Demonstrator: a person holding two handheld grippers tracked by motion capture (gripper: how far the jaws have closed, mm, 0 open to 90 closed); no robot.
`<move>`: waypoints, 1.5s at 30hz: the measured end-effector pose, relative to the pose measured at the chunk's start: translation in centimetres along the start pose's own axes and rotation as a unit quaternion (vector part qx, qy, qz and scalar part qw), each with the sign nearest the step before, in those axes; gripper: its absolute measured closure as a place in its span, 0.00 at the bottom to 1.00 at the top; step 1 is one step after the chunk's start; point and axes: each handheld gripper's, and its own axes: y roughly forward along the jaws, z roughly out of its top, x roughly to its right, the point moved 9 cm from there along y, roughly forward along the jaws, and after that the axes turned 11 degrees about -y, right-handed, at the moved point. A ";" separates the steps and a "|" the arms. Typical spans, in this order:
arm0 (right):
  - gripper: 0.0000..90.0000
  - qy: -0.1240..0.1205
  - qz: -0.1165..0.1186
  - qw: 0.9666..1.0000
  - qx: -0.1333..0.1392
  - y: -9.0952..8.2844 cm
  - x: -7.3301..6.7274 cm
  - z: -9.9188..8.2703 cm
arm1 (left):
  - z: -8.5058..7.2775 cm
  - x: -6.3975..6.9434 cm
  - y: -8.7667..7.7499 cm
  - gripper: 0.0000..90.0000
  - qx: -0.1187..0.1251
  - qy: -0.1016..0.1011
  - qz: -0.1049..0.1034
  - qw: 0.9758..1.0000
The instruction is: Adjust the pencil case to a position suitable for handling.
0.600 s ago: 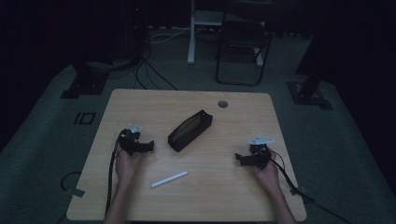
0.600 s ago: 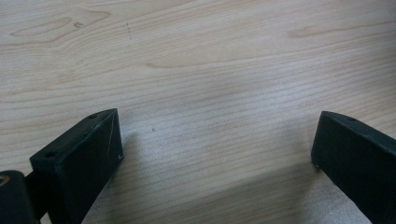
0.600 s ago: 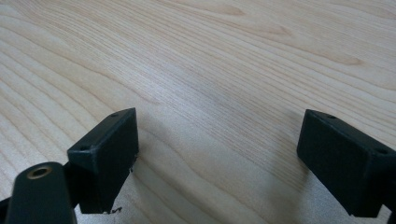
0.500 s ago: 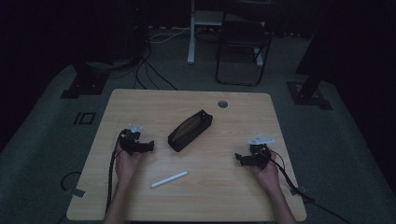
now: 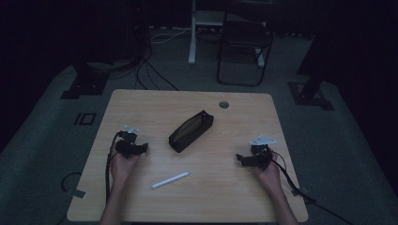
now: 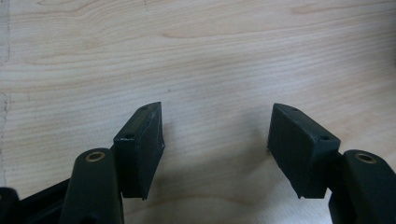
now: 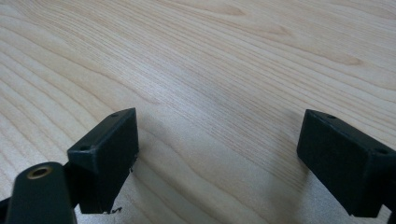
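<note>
Both jaws apart over bare wood, the left gripper (image 5: 143, 147) sits near the table (image 5: 141, 101)'s left edge, the right gripper (image 5: 240, 158) near its right edge (black pouch (image 5: 191, 131) and white pen (image 5: 170, 180) between).

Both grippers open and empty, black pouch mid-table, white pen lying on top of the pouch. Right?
Not quite. The white pen lies on the bare table, apart from the black pouch and nearer the person, per the high view. Left gripper and right gripper are open and empty.
</note>
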 end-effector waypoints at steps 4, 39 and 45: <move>0.14 0.000 0.000 1.000 0.000 0.0 0.0 0.0 | 0.1 0.2 -1.1 0.40 0.014 0.008 -0.008 1.000; 0.14 0.000 0.000 1.000 0.000 0.0 0.0 0.0 | -1.4 6.5 -7.9 0.45 0.081 0.107 -0.153 0.979; 0.14 0.000 0.000 1.000 0.000 0.0 0.0 0.0 | -2.4 7.4 -8.1 0.43 0.077 0.128 -0.164 0.975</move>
